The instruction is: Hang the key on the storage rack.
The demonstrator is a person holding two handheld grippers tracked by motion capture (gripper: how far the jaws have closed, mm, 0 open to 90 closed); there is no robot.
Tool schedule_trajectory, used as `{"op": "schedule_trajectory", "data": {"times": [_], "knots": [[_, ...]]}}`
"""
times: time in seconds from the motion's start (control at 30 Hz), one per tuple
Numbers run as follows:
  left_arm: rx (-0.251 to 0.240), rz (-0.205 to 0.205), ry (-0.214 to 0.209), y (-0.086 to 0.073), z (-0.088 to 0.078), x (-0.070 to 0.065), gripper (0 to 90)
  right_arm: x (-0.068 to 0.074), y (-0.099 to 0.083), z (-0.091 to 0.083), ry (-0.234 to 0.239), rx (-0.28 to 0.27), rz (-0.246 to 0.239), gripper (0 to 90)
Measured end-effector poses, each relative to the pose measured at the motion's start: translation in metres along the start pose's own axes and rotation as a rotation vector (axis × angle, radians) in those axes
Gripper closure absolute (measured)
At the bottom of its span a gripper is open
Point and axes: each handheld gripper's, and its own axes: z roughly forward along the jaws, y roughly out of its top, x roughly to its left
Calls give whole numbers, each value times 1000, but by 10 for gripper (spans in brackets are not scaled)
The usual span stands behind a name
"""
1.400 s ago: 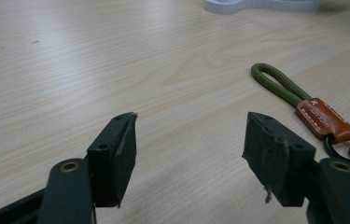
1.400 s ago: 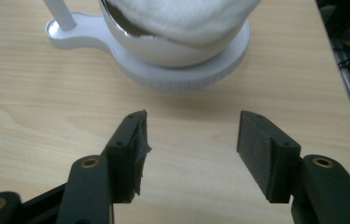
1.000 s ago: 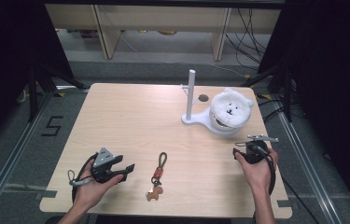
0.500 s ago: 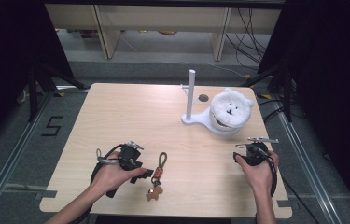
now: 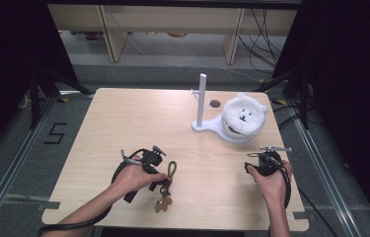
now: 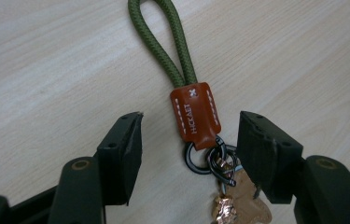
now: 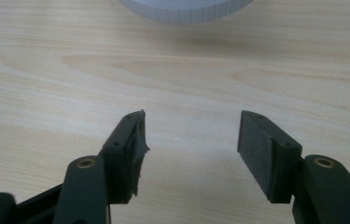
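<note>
Between the spread left tongs (image 6: 189, 140) lies the keychain (image 6: 195, 116); right tongs (image 7: 191, 140) gape apart.

Matt pale wood table (image 6: 46, 70); woven green cord loop (image 6: 172, 42), glossy stitched leather tab (image 6: 195, 114), shiny metal rings (image 6: 210, 161).

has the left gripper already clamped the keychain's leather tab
No, the left gripper is open, its jaws standing apart either side of the leather tab, touching neither side.

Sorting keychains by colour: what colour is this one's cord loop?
Olive green cord loop, clearest in the left gripper view.
</note>
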Motion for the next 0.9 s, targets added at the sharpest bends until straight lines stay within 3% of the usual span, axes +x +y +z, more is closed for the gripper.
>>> {"op": "schedule_trajectory", "data": {"times": [0.07, 0.13, 0.17, 0.27, 0.3, 0.43, 0.57, 0.9], "knots": [[17, 7, 9, 3, 3, -3, 399, -3, -1, 2, 0, -21, -49, 426], [16, 7, 16, 4, 5, -4, 401, -3, -1, 2, 0, -19, -49, 425], [33, 14, 25, 6, 6, -7, 409, 0, -1, 1, 4, 3, -3, 423], [42, 20, 26, 8, 7, -8, 419, -1, -2, 2, 10, 6, -13, 422], [73, 46, 51, 9, 7, -9, 427, -1, -2, 2, 11, 5, -13, 421], [101, 62, 63, 11, 10, -12, 440, -1, -2, 2, 10, 5, -14, 418], [93, 62, 79, 12, 15, -15, 455, -2, -2, 3, 9, 1, -21, 416], [135, 83, 97, 13, 17, -16, 495, -1, -2, 3, 18, 6, -7, 412]]}}
